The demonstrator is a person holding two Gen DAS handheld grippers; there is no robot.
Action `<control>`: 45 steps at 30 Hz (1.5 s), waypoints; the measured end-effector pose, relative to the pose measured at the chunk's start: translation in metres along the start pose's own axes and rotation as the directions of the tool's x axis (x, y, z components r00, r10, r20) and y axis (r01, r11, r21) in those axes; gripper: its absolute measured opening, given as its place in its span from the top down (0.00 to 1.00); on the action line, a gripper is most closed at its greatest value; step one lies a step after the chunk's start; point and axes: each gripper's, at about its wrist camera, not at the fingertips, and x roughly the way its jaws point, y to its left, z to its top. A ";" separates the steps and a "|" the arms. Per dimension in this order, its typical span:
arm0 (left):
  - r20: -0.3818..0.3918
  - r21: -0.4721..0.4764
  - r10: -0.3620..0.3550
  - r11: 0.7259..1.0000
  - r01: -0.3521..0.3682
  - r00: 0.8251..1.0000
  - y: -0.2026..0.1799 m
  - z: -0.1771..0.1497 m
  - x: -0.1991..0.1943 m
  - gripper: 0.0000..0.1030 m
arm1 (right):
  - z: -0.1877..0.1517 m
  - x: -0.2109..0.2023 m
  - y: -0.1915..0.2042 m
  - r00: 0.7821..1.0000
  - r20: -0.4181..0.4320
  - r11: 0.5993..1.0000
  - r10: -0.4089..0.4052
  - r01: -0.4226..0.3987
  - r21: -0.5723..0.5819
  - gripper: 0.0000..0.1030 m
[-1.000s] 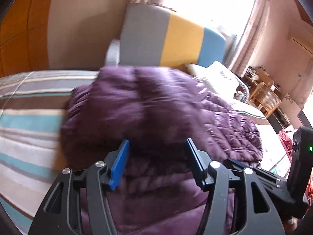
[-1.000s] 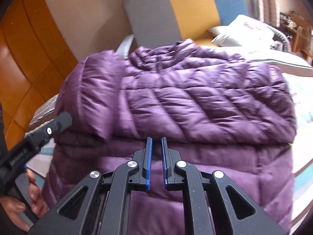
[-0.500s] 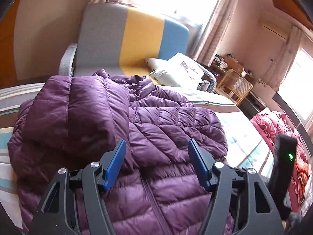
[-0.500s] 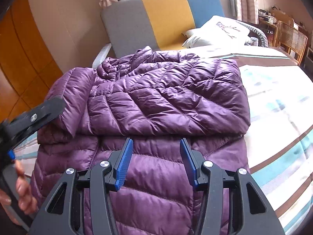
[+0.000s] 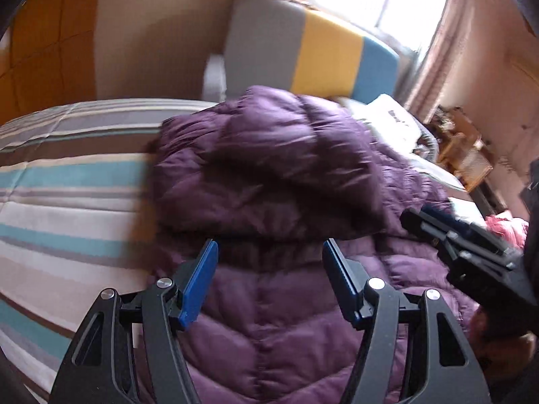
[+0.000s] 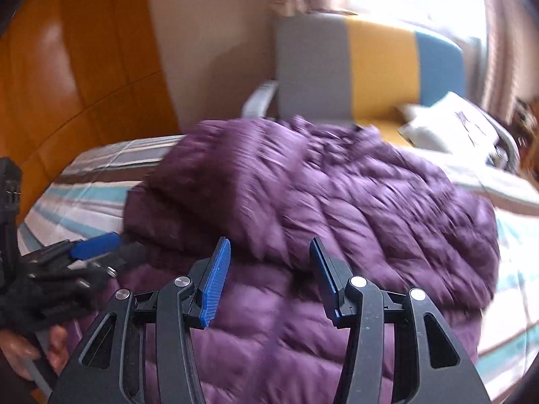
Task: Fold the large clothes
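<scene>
A purple quilted down jacket (image 5: 269, 175) (image 6: 337, 202) lies on the striped bed, its upper part folded over the lower part. The folded edge runs just beyond both pairs of fingertips. My left gripper (image 5: 269, 247) hovers open over the jacket's left side with nothing between its blue pads. It also shows at the left edge of the right wrist view as the left gripper (image 6: 114, 250), held by a hand. My right gripper (image 6: 269, 241) is open above the jacket's middle, holding nothing. The left wrist view catches the right gripper (image 5: 424, 219) at far right. Both views are motion-blurred.
The striped bed cover (image 5: 67, 185) (image 6: 84, 202) spreads out left of the jacket. Behind stand a grey, yellow and blue headboard (image 5: 303, 50), a white pillow (image 6: 448, 124) and orange wall panels (image 6: 67, 84). A wicker chair (image 5: 471, 155) and pink cloth (image 5: 505, 225) are at far right.
My right gripper's jaws went from shut to open a second ago and stayed open. Both views swung right, then back left over the jacket; the folded jacket has not moved.
</scene>
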 end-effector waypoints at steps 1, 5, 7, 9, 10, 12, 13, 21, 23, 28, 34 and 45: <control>0.002 -0.014 -0.001 1.000 0.001 1.000 0.005 0.000 0.001 0.39 | 0.004 0.003 0.006 1.000 0.000 1.000 0.011 -0.011 -0.019 0.52; 0.003 -0.017 -0.006 1.000 0.006 1.000 0.012 0.001 0.006 0.39 | 0.018 0.028 0.026 0.999 -0.032 0.995 0.028 -0.031 -0.098 0.52; -0.001 -0.018 -0.014 1.000 0.014 1.000 0.013 0.000 0.011 0.39 | 0.020 0.046 0.029 0.998 -0.061 0.992 0.017 -0.024 -0.123 0.53; -0.003 -0.023 -0.022 0.999 0.022 1.000 0.013 0.000 0.015 0.39 | 0.019 0.056 0.030 0.996 -0.086 0.989 -0.009 -0.004 -0.146 0.67; -0.005 -0.025 -0.022 0.999 0.022 1.000 0.014 -0.001 0.017 0.39 | 0.019 0.059 0.026 0.996 -0.090 0.990 -0.015 0.002 -0.140 0.76; -0.007 -0.024 -0.023 0.999 0.023 1.000 0.011 0.000 0.023 0.39 | 0.020 0.055 0.015 0.997 -0.074 0.996 -0.006 0.000 -0.084 0.85; -0.007 -0.022 -0.024 0.999 0.024 1.000 0.011 0.000 0.025 0.39 | 0.020 0.052 0.006 0.998 -0.062 0.999 -0.006 0.004 -0.038 0.89; -0.011 -0.026 -0.033 0.999 0.033 0.999 0.006 -0.003 0.028 0.39 | -0.003 0.032 -0.081 0.997 -0.034 0.921 0.076 -0.057 0.385 0.90; -0.008 -0.016 -0.034 0.999 0.034 0.999 0.002 -0.004 0.026 0.39 | -0.013 0.028 -0.096 0.997 -0.042 0.896 0.069 -0.043 0.442 0.90; -0.001 0.005 -0.035 0.999 0.035 0.999 -0.010 -0.003 0.024 0.39 | -0.033 0.012 -0.120 0.999 -0.049 0.869 0.012 0.014 0.494 0.82; 0.008 0.014 -0.027 1.000 0.027 1.000 -0.017 -0.003 0.017 0.39 | -0.047 -0.019 -0.135 0.999 -0.011 0.860 -0.031 0.032 0.509 0.56; 0.019 0.002 -0.015 1.000 0.015 1.000 -0.005 0.000 0.016 0.39 | -0.054 -0.033 -0.162 0.994 0.002 0.820 -0.107 0.087 0.565 0.51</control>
